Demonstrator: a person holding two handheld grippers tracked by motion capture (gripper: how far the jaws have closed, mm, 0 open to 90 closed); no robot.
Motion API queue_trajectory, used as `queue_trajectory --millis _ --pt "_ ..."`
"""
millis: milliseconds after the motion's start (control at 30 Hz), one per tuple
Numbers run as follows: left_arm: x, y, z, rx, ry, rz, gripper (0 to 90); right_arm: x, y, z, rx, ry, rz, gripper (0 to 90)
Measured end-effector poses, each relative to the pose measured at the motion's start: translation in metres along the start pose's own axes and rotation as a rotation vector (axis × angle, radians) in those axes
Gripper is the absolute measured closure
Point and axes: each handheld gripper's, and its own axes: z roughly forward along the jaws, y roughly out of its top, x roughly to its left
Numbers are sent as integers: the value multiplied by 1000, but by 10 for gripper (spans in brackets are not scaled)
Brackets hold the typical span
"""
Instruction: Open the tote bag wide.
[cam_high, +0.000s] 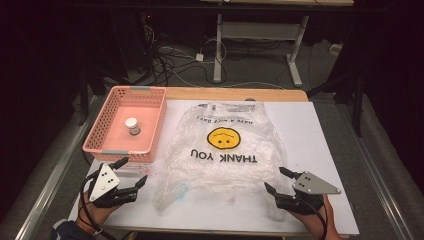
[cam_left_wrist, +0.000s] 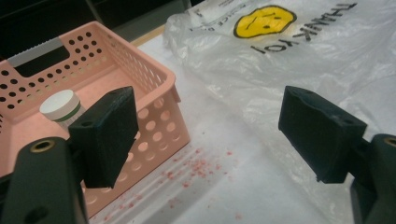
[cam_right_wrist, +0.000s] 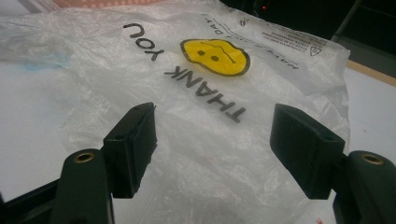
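A clear plastic bag (cam_high: 220, 150) printed with a yellow smiley and "THANK YOU" lies flat in the middle of the white table (cam_high: 310, 130). A pink perforated basket (cam_high: 102, 125) stands at the left and holds a small white-capped bottle (cam_high: 132, 125). My left gripper (cam_high: 131, 174) is open near the front left, just in front of the basket's near corner (cam_left_wrist: 163, 116), with nothing between its jaws. My right gripper (cam_high: 277, 181) is open at the bag's near right corner (cam_right_wrist: 210, 154), jaws apart over the plastic and holding nothing.
Small red crumbs (cam_left_wrist: 196, 170) are scattered on the table beside the basket. Behind the table, cables (cam_high: 170, 60) lie on the floor near a desk frame (cam_high: 260, 45). The table's right part beside the bag is bare white surface.
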Motion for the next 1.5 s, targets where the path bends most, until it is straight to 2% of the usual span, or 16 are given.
queue_trajectory --millis 233,300,400,567,767,800,1033,1167,1233,1267,1300,1333,1367,1400,1433,1500 --pt "-2 0 3 18 -7 33 194 4 2 -1 7 10 -16 330" --pt "-3 -2 4 30 -14 23 194 5 3 0 14 11 -27 334" --pt "-2 -3 5 43 -11 49 194 5 4 1 14 12 -28 335" --pt "-3 -4 4 49 -12 55 194 6 7 2 25 22 -42 349" --pt "-4 -5 4 56 -14 57 194 10 19 5 22 43 -81 361" --pt "-5 -5 4 57 -15 57 195 12 23 8 30 48 -104 369" --pt "-6 -5 7 71 -21 67 195 6 24 13 53 38 -102 374" --pt "-7 -5 8 74 -22 73 195 6 29 15 68 25 -118 393" --pt "-8 -4 8 79 -22 79 195 -2 33 19 77 6 -106 400" --pt "-9 -5 8 86 -26 73 195 -16 38 25 84 -30 -84 413" --pt "-10 -4 9 85 -30 72 195 -16 38 25 84 -30 -84 413" --pt "-10 -4 10 85 -33 72 196 -36 44 34 105 -76 -80 431" --pt "-10 -4 11 85 -34 74 196 -36 44 34 105 -76 -80 431" --pt "-10 -4 12 85 -37 74 196 -60 51 48 116 -100 -48 467" --pt "-10 -4 13 87 -40 77 196 -60 51 48 116 -100 -48 467" --pt "-10 -4 14 89 -43 81 196 -83 56 68 160 -150 -42 502"
